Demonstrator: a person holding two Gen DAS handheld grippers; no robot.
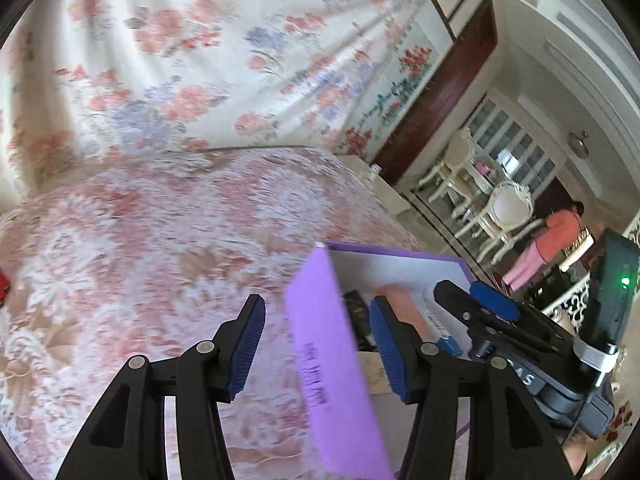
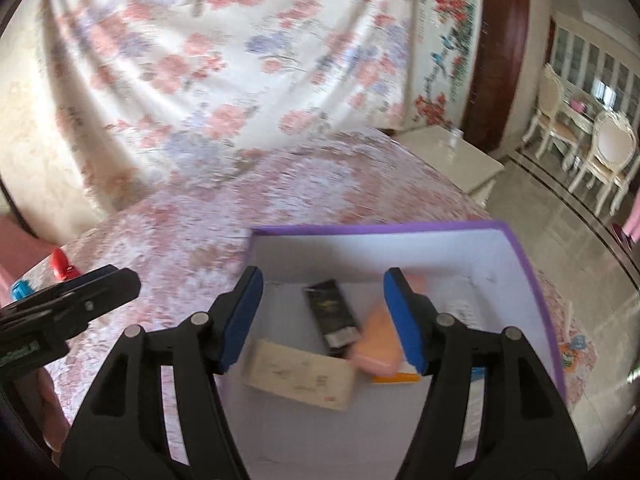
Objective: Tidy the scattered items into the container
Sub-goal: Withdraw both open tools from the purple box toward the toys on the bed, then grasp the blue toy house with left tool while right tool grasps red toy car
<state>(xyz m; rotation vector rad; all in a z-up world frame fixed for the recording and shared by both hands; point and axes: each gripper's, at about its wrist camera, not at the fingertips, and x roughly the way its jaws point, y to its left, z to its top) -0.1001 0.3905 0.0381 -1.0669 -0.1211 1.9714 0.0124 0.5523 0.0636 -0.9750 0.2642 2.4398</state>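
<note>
My right tongs (image 2: 322, 320) hang wide and empty over the purple box (image 2: 532, 280). My left tongs (image 1: 316, 348) are wide too, astride its near wall, gripping nothing. In the box lie a black pack (image 2: 330, 314), a pink bar (image 2: 378, 344), a tan carton (image 2: 302, 372) and an orange-edged item (image 2: 396, 378). Left on the tablecloth (image 2: 200, 232), well apart from the box, sit a red item (image 2: 60, 266) and a blue one (image 2: 18, 290), too blurred to identify. I judge both small, light and rigid; I would pinch each across its narrow sides.
</note>
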